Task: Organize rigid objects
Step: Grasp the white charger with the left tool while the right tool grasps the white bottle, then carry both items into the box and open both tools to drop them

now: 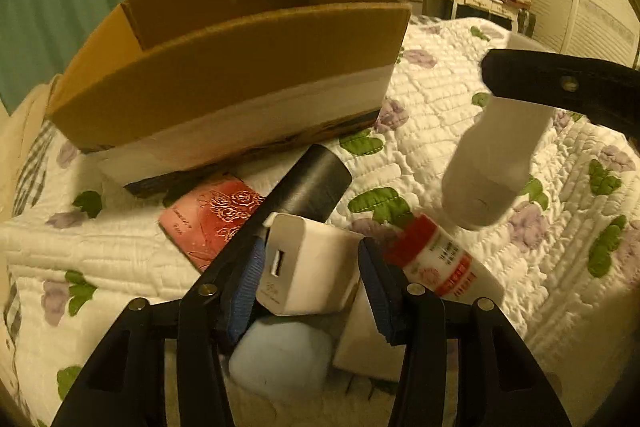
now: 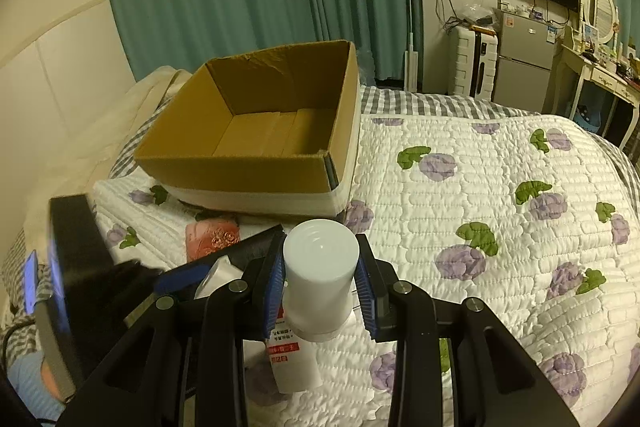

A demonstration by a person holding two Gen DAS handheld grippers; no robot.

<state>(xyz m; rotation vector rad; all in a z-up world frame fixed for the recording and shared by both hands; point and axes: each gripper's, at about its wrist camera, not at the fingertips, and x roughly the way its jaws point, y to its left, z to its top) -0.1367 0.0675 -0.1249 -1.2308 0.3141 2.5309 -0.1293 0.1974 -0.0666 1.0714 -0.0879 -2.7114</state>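
While the right gripper (image 2: pixel 320 283) clamps a white bottle (image 2: pixel 320 279) above the quilt (image 2: pixel 500 227), the left gripper (image 1: pixel 312 267) straddles a white charger (image 1: pixel 316 267), though I can't tell if its pads actually press. A black cylinder (image 1: pixel 316 183), red pouch (image 1: pixel 212 219) and red-labelled bottle (image 1: pixel 440 259) crowd it, blocking the way to the cardboard box (image 1: pixel 224 75).

hidden: my left gripper (image 1: pixel 312 263) covers part of the red rose-patterned box (image 1: pixel 212 223) | blurred: white bottle (image 1: pixel 492 163) in my left view | too small: print on red-labelled bottle (image 1: pixel 440 259)
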